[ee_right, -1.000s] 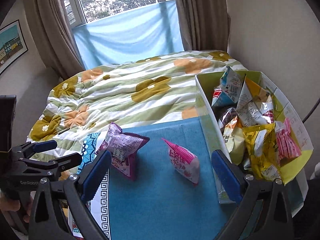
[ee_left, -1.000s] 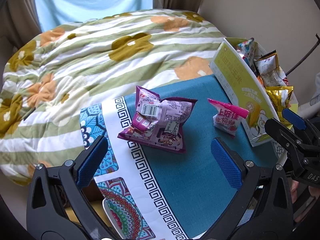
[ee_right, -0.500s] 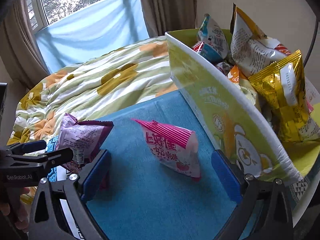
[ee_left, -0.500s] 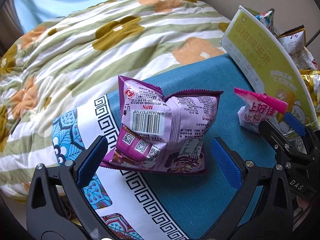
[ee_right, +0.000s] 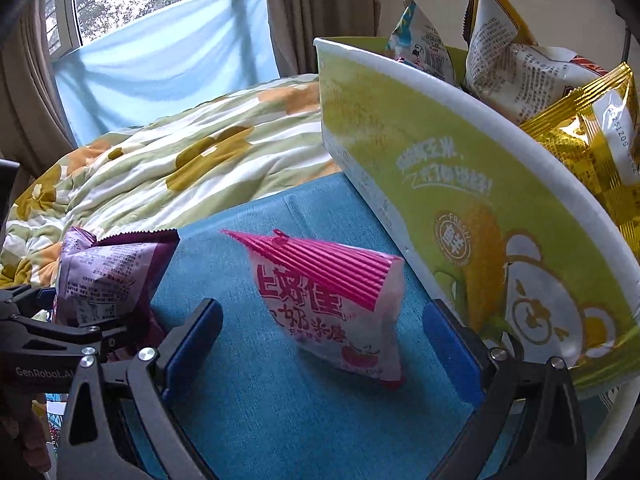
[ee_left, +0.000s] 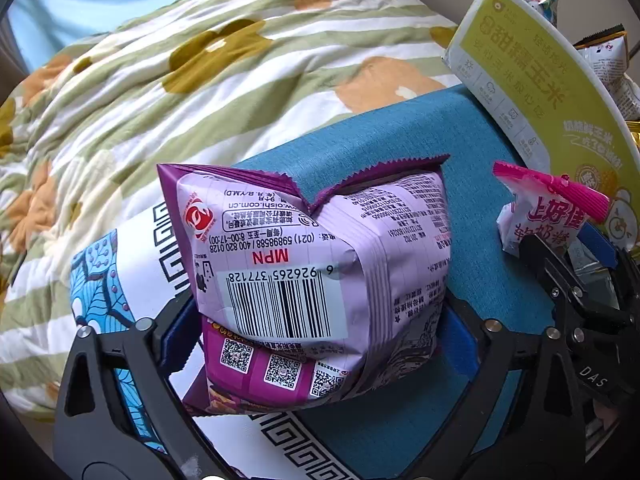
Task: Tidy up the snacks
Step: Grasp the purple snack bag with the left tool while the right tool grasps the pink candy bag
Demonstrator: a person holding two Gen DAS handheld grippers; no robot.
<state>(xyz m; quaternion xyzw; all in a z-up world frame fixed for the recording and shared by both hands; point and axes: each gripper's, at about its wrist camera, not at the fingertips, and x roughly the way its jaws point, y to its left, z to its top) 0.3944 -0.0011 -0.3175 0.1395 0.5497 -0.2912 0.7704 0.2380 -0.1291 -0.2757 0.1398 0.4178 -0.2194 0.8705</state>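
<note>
The left gripper [ee_left: 316, 332] points steeply down over the blue cloth [ee_left: 400, 420], its jaws closing around the purple snack bag [ee_left: 320, 280], which sits between the two blue pads [ee_left: 456, 344]; the right-hand pad lies against the bag's side, while the left-hand one is mostly hidden behind the bag, so a firm pinch cannot be confirmed. The bag stands on the cloth with its barcode side facing the camera and its crimped top edge folded into a notch. In the right wrist view, the right gripper [ee_right: 320, 344] tilts downward with its jaws spread wide on either side of the pink snack packet [ee_right: 332, 300], and both pads are clear of it. The packet rests on the blue cloth, leaning toward the box. At the lower left edge of that view, part of a hand [ee_right: 24, 436] shows beneath the left gripper's frame. Just beyond the pink packet stands the green and white cardboard box [ee_right: 460, 200], its wall printed with a bear and a corn cob; several snack bags [ee_right: 508, 72] rise above its rim, a gold one [ee_right: 592, 148] nearest. Farther back lies a floral quilt [ee_right: 192, 160], then a light blue sheet [ee_right: 160, 48] hung beneath the window.
</note>
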